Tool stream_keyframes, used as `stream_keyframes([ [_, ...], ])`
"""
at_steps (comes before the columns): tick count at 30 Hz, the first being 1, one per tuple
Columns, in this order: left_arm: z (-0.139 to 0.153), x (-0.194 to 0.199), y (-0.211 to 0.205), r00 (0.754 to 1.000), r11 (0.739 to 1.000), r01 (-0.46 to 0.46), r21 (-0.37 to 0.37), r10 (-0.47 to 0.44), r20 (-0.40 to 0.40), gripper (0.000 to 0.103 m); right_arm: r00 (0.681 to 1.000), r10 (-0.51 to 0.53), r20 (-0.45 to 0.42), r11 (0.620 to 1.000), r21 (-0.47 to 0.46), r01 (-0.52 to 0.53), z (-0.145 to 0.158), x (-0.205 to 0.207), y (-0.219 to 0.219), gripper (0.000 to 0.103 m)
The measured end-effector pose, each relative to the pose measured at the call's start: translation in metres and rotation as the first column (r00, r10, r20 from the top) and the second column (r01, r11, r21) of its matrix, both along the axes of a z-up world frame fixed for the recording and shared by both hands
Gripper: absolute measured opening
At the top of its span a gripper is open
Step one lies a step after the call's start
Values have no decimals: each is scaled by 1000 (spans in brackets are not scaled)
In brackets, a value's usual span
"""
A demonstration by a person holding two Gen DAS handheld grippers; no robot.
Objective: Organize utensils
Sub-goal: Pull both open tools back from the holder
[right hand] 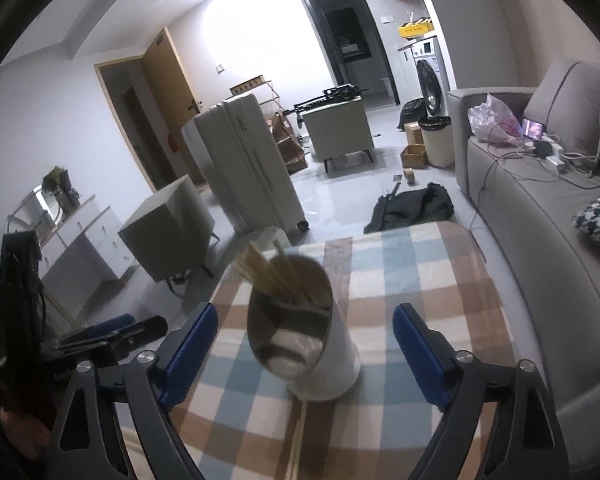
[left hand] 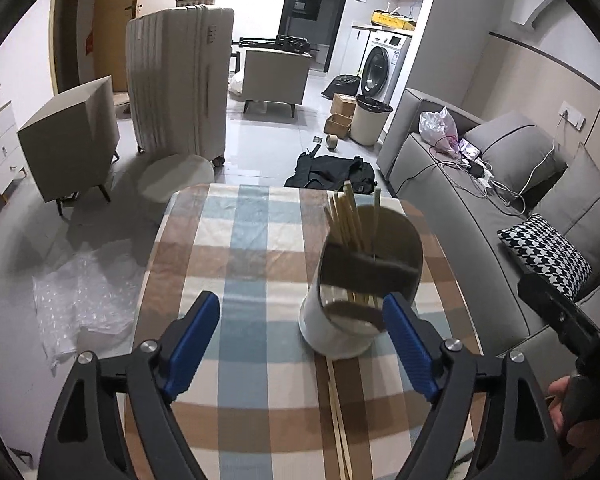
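**Materials and surface finishes**

Checked woven cloth [left hand: 260,240], matt, covers the tabletop. Holder [left hand: 340,332]: smooth white outside, glossy reflective lining. Chopsticks [left hand: 346,216]: pale matt wood. Gripper pads [left hand: 194,344]: ribbed blue plastic on matt black arms.

I counted one white utensil holder [left hand: 356,292] on the checked table [left hand: 236,240], my landmark. In the holder stood a bunch of wooden chopsticks [left hand: 350,220]; I could not number them exactly, several at least. On the cloth just before the holder lay more loose chopsticks [left hand: 338,412], two or three, too blurred to settle. I had two grippers: my left gripper [left hand: 300,340] and my right gripper [right hand: 304,354], each with two blue fingers spread apart. Beyond the table stood one pale suitcase [left hand: 180,80], two boxy side tables [left hand: 72,136], one washing machine [left hand: 382,66], one bin [left hand: 370,120]. Right of the table was one grey sofa [left hand: 460,200].
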State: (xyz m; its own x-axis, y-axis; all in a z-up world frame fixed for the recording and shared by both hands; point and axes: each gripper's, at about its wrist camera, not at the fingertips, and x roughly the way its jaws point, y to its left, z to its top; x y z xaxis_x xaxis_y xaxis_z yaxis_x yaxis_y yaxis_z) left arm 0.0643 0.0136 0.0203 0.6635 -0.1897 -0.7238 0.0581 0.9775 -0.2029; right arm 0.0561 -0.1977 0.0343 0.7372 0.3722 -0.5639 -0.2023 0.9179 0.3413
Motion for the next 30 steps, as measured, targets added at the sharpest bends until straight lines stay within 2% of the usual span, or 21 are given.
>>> stream_keyframes([
  [4, -5, -15, -2, 1000, 1000, -8, 23, 8, 0, 85, 1000, -5, 0, 1000, -17, 5, -3, -23, -1, 99],
  [8, -14, -24, -9, 1000, 998, 6, 70, -5, -6, 86, 999, -13, -31, 1000, -25, 12, -10, -36, 0, 99],
  [11, -21, -31, -11, 1000, 997, 20, 78, -20, -12, 86, 998, -11, -57, 999, -36, 9, -20, -45, 2, 99],
  [18, -52, -41, -22, 996, 985, 79, 153, -72, -52, 86, 988, 32, -153, 994, -100, -48, -50, -46, 17, 99],
  [22, -61, -34, -20, 994, 986, 78, 146, -67, -81, 86, 973, 52, -224, 993, -93, -74, -71, -38, 24, 98],
  [24, -67, -29, -18, 993, 989, 73, 125, -60, -104, 86, 964, 54, -260, 992, -94, -81, -81, -35, 27, 95],
  [26, -73, -26, -18, 991, 991, 66, 117, -51, -123, 86, 952, 60, -299, 991, -99, -94, -92, -29, 31, 86],
  [30, -84, -16, -13, 985, 995, 46, 92, -30, -170, 86, 928, 66, -368, 986, -119, -117, -113, -17, 38, 77],
])
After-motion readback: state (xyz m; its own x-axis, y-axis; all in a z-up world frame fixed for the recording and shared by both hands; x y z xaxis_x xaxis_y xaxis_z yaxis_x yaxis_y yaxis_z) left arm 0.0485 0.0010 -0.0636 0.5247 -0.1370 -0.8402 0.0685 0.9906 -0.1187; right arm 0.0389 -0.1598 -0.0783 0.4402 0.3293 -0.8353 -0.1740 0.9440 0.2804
